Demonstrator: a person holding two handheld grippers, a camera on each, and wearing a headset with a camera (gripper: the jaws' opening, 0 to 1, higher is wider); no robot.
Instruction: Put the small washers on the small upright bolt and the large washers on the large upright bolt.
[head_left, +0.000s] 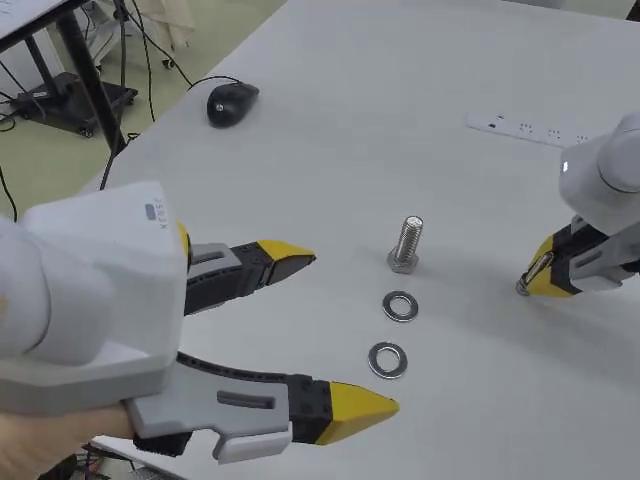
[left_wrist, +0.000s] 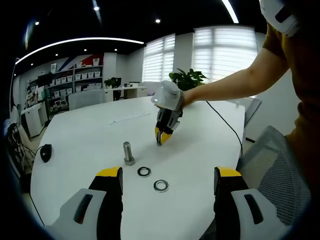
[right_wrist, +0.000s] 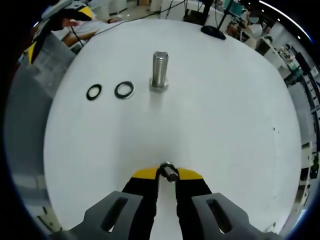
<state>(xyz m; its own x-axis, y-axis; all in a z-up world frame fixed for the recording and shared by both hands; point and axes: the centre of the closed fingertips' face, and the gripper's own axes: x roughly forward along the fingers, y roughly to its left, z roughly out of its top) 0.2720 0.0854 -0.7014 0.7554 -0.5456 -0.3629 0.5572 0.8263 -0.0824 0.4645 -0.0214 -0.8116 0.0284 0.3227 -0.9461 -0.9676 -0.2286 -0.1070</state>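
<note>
A large steel bolt (head_left: 405, 245) stands upright on its head near the middle of the white table (head_left: 330, 160). Two flat washers (head_left: 400, 305) (head_left: 387, 359) lie just in front of it. My left gripper (head_left: 342, 330) is open at the lower left, and its yellow tips stop short of the washers. My right gripper (head_left: 540, 278) is shut on a small bolt (right_wrist: 169, 173), tip down at the table, to the right of the large bolt (right_wrist: 160, 70). The left gripper view shows the large bolt (left_wrist: 128, 153), both washers (left_wrist: 144, 172) (left_wrist: 161, 185) and the right gripper (left_wrist: 162, 136) beyond them.
A black computer mouse (head_left: 232, 102) lies at the far left of the table. A white power strip (head_left: 530, 130) lies at the far right. The table's left edge drops off to a floor with cables and a black stand (head_left: 70, 95).
</note>
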